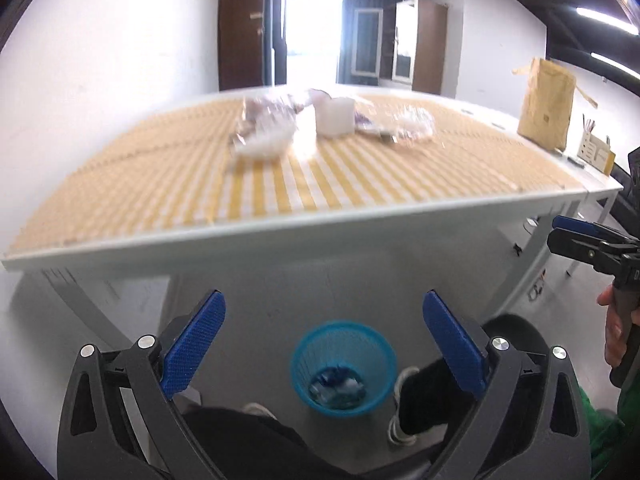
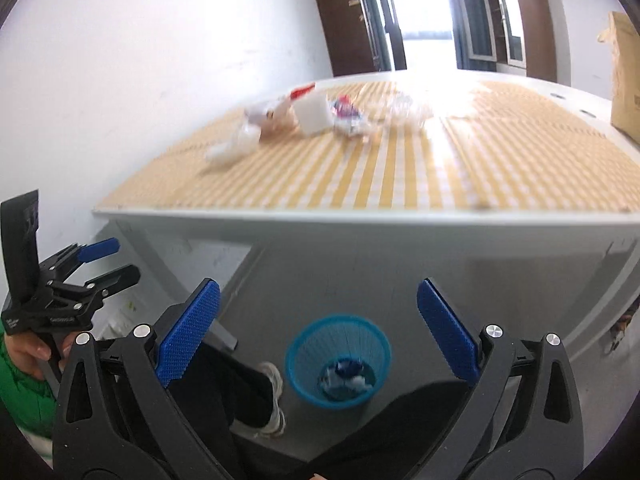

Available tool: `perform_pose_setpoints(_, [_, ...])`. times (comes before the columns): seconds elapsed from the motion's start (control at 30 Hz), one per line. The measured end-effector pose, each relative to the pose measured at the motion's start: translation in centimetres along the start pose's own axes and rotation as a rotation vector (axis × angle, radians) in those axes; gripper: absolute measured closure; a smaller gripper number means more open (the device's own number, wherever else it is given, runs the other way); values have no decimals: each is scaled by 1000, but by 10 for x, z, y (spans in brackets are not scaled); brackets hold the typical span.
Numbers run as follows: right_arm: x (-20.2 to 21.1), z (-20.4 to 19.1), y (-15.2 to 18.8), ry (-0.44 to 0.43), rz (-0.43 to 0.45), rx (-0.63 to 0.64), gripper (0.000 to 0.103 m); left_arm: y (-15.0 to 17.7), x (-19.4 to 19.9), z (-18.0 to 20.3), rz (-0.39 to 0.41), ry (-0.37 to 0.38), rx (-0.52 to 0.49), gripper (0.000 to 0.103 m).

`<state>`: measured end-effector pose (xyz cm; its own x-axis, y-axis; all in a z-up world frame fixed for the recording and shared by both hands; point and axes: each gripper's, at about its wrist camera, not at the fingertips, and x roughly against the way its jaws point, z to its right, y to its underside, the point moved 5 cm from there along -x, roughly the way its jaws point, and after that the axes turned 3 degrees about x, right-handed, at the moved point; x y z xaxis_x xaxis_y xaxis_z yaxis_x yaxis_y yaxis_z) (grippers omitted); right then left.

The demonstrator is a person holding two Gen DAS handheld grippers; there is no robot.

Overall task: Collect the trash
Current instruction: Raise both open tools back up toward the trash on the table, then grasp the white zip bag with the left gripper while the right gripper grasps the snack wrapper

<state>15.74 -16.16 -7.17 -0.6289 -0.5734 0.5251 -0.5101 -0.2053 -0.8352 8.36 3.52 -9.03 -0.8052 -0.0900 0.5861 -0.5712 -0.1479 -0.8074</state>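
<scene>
A blue mesh bin (image 1: 343, 368) stands on the floor below the table's front edge, with crumpled wrappers inside; it also shows in the right wrist view (image 2: 338, 360). My left gripper (image 1: 324, 340) is open and empty above the bin. My right gripper (image 2: 318, 330) is open and empty above the bin too. Trash lies on the far part of the table: crumpled clear plastic (image 1: 264, 128), a white cup (image 1: 334, 116), another clear wrapper (image 1: 412, 124), and a red-blue wrapper (image 2: 346, 114).
The table (image 1: 280, 236) has a yellow checked cloth. A brown paper bag (image 1: 546, 104) stands at its right end. The person's legs and white shoes (image 2: 272, 396) flank the bin. A white wall is on the left.
</scene>
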Motion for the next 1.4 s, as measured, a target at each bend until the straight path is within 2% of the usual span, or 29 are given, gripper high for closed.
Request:
perform_pose_setpoints(0.23, [-17, 18, -40, 12, 25, -7, 9, -38, -6, -11, 45, -68, -43, 6])
perform_pose_setpoints(0.4, [-41, 25, -65, -12, 14, -29, 9, -72, -12, -5, 80, -38, -85, 8])
perform_pose_setpoints(0.53, [-59, 36, -82, -7, 10, -28, 9, -92, -26, -2, 92, -64, -125, 8])
perform_pose_setpoints(0.7, [-86, 43, -99, -34, -10, -40, 10, -116, -61, 1, 48, -92, -169, 8])
perform_pose_setpoints(0.87, [-112, 59, -112, -44, -42, -110, 16, -138, -91, 6, 23, -145, -247, 8])
perform_pose_setpoints(0.97, [-123, 69, -121, -59, -54, -154, 20, -154, -106, 9, -3, -133, -266, 8])
perform_pose_setpoints(1.03, [-132, 74, -126, -62, -68, -166, 30, -165, -119, 10, -28, -100, -266, 8])
perform_pose_setpoints(1.07, [-135, 77, -128, -56, -73, -169, 39, -171, -126, 11, -36, -86, -276, 8])
perform_pose_setpoints(1.2, [-151, 86, -131, -97, -96, -222, 40, -183, -150, 13, -56, -161, -377, 8])
perform_pose_setpoints(1.4, [-171, 99, -130, -169, -149, -333, 41, -193, -180, 10, -136, -171, -423, 8])
